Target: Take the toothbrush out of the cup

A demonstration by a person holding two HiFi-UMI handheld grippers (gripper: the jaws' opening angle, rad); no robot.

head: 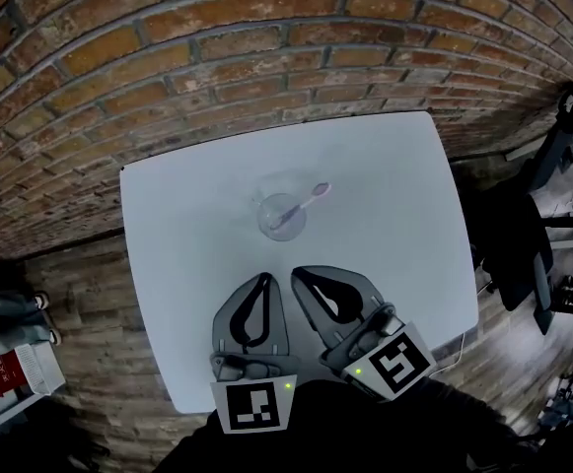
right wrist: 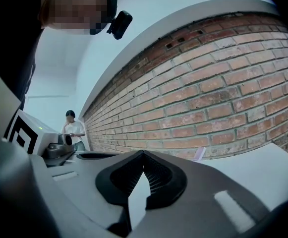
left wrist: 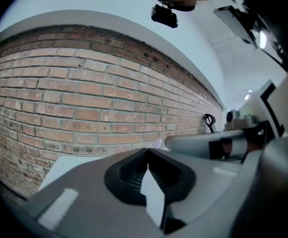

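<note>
A clear cup (head: 280,213) stands near the middle of the white table (head: 394,225). A pale purple toothbrush (head: 306,202) leans in it, its upper end pointing right. My left gripper (head: 264,278) and right gripper (head: 297,273) lie side by side just short of the cup, both shut and holding nothing. In the left gripper view the shut left gripper (left wrist: 147,151) hides the cup, and only the toothbrush (left wrist: 157,143) tip shows above it. In the right gripper view the right gripper (right wrist: 143,153) is shut, with the toothbrush (right wrist: 199,154) end to its right.
A brick wall (head: 217,57) runs behind the table's far edge. A black stand (head: 554,146) is at the right on the wooden floor, and a red and white object (head: 5,374) at the left. A person (right wrist: 73,130) stands far off.
</note>
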